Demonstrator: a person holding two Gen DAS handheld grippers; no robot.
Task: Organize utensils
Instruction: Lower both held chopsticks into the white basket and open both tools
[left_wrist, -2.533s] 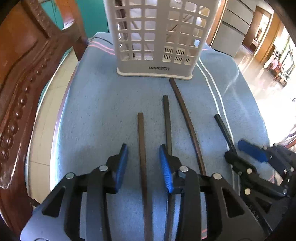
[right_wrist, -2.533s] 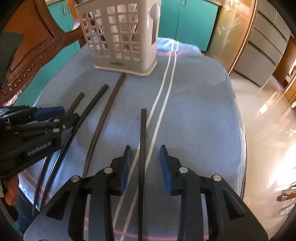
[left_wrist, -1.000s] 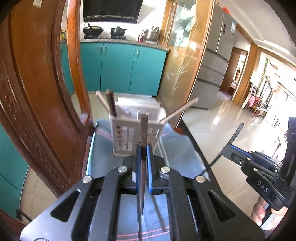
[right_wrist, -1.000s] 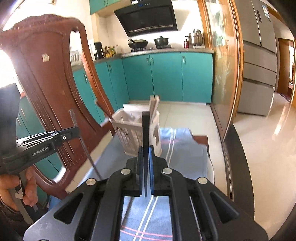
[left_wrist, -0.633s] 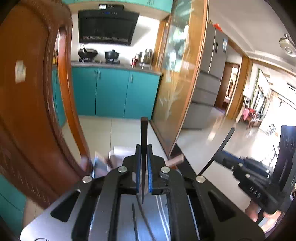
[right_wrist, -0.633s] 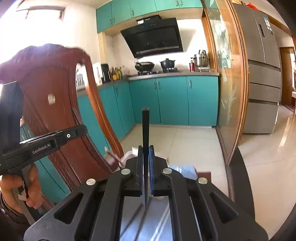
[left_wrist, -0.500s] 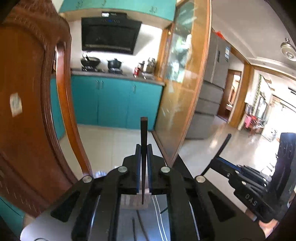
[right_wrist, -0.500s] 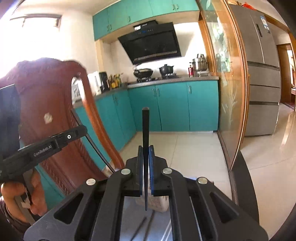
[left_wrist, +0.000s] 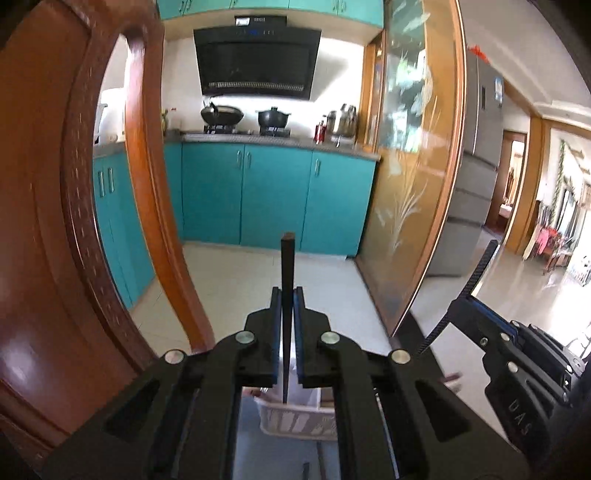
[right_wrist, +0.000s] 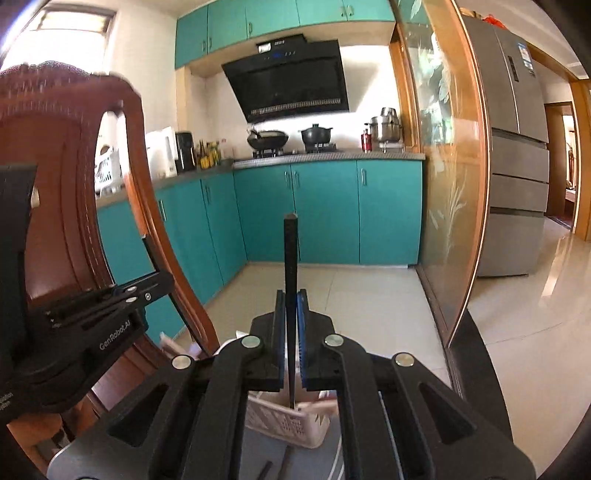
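Chopsticks stand clamped above white basket.

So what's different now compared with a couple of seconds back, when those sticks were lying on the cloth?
Each hand-held gripper closed on a chopstick and lifted it off the cloth: the left clamps a brown chopstick, the right a black chopstick, both standing upright above the basket. The basket and the other chopsticks stayed on the table.

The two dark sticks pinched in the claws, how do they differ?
The left stick looks smooth and brownish, with a square brown top; the right stick is blacker, with a bumpy, textured surface. Shared: each stands upright, clamped in a shut gripper, left and right, above the white basket.
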